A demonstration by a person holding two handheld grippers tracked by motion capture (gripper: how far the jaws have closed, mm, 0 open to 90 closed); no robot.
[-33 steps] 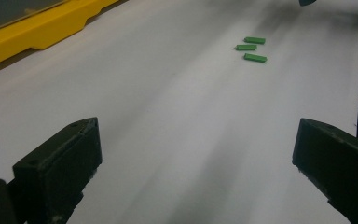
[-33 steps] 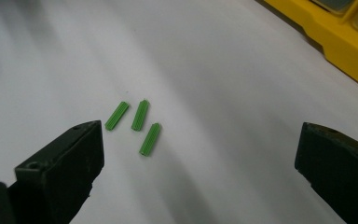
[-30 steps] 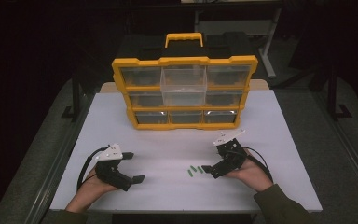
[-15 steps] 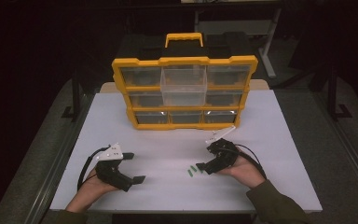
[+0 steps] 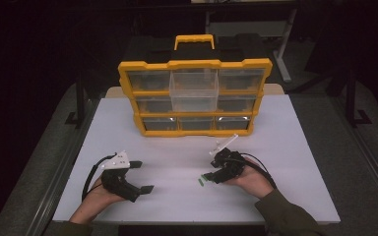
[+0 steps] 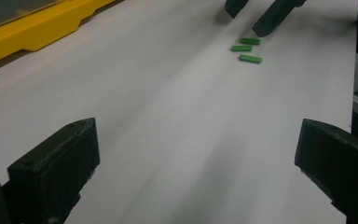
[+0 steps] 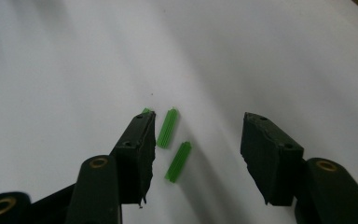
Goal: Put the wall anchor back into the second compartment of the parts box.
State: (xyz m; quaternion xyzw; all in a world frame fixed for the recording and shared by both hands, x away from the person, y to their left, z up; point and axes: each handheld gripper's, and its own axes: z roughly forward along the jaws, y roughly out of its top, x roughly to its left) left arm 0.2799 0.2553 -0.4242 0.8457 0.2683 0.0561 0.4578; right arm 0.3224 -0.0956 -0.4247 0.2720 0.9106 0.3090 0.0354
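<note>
- Standing at the white table's far side — a yellow organizer case.
- Right gripper, jaws spread, hovers over three green plugs lying near the front edge.
- Left gripper rests wide open, well apart.

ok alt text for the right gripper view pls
The right hand-held gripper hangs open over a white table, its two black jaws set around small green ribbed pieces. Two pieces lie between the jaws, and a third peeks out behind the left jaw.
</note>
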